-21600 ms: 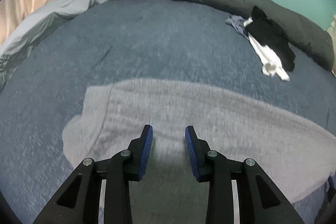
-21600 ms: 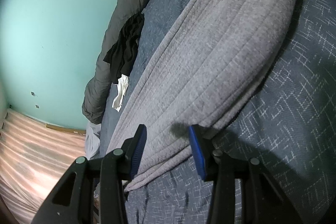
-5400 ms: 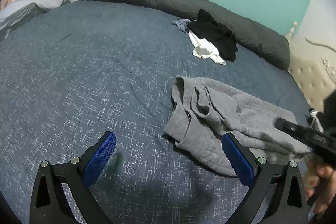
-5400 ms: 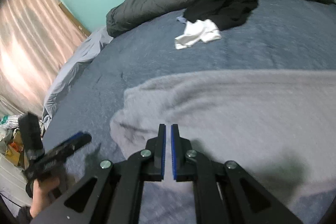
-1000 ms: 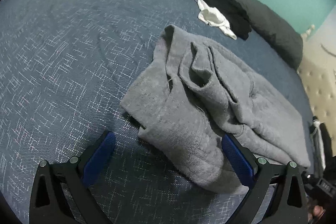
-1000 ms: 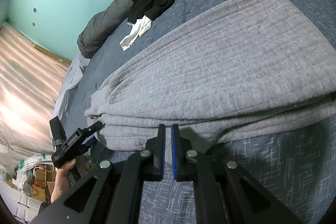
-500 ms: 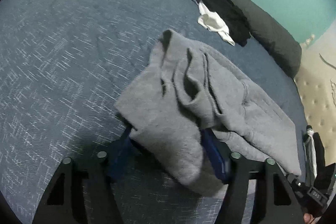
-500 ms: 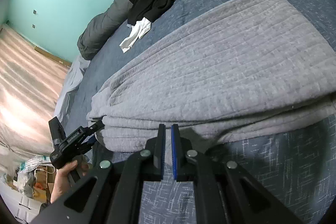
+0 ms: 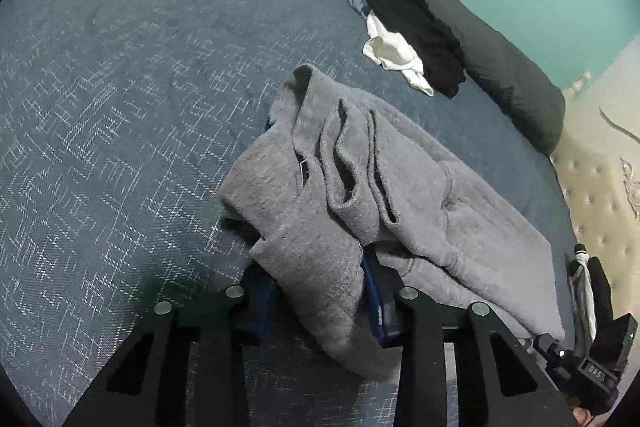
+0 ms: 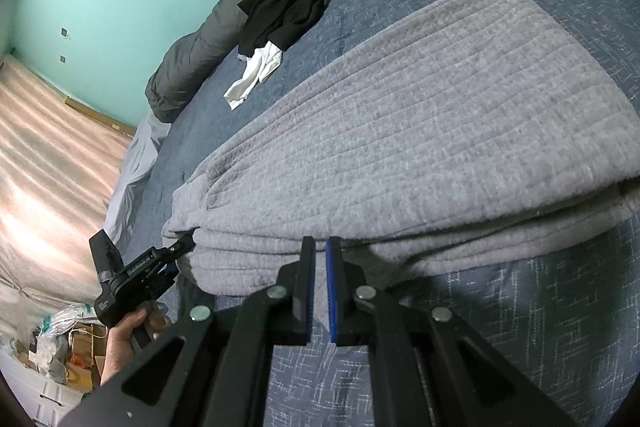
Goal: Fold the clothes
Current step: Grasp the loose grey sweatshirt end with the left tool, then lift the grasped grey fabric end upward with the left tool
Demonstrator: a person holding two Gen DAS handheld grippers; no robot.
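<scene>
On a blue bedspread [image 9: 120,107], the left gripper [image 9: 320,291] closes around the grey sweatshirt's [image 9: 360,187] bunched hem; the right gripper [image 10: 320,259], pressed together, seems to pinch its edge. A full-thickness bite should prevent slipping.

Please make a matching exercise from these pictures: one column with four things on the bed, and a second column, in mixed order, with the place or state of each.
Things
1. grey garment
2. black garment
3. white garment
4. dark rolled duvet

Places or states
A. along the far edge of the bed, by the green wall
B. a bunched end between the closing pads of the left gripper
C. crumpled, partly under the black one
D. lying against the duvet, on top of the white one

Pairs: 1-B, 2-D, 3-C, 4-A
</scene>
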